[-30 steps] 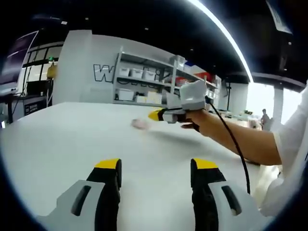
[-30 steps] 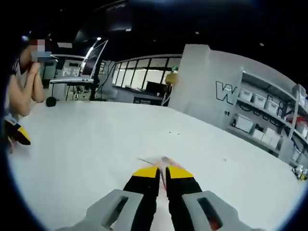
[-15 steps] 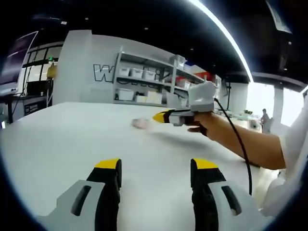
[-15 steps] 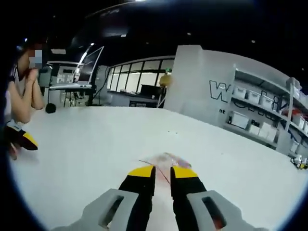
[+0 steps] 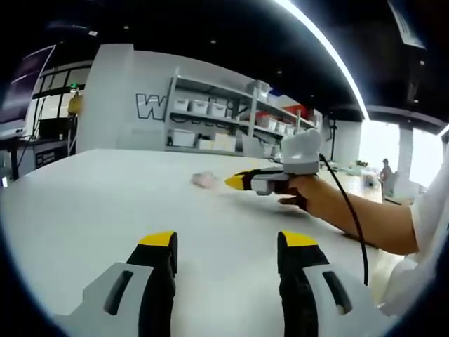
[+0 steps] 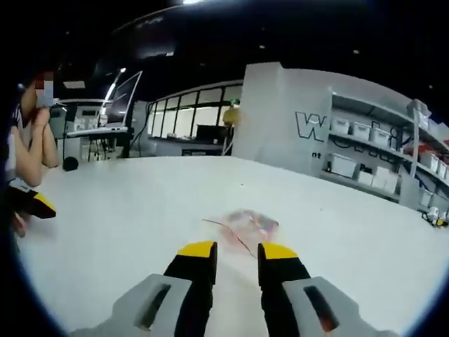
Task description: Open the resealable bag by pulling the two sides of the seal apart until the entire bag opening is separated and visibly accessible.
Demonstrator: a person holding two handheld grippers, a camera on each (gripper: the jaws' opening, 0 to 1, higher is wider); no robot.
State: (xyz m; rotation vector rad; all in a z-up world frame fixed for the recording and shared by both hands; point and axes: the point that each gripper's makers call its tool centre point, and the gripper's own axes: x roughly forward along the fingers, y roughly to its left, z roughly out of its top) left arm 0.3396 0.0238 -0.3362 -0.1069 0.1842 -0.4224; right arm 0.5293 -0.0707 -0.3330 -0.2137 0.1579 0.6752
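While both grippers, left (image 5: 228, 246) and right (image 6: 235, 249), stand parted and empty, the bag (image 6: 245, 223) lies mid-table (image 6: 126, 203), unobstructed; shelves (image 6: 365, 158) beyond the far edge.

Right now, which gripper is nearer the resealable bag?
Right. The right gripper is just short of the bag on the table, jaws apart. The left gripper sits well back across the table, open.

right gripper (image 6: 236, 251): jaws were nearly closed around bag edge, now parted, pulled back from it
resealable bag (image 6: 247, 223): was between the jaws, now lies free on table (image 6: 126, 203)
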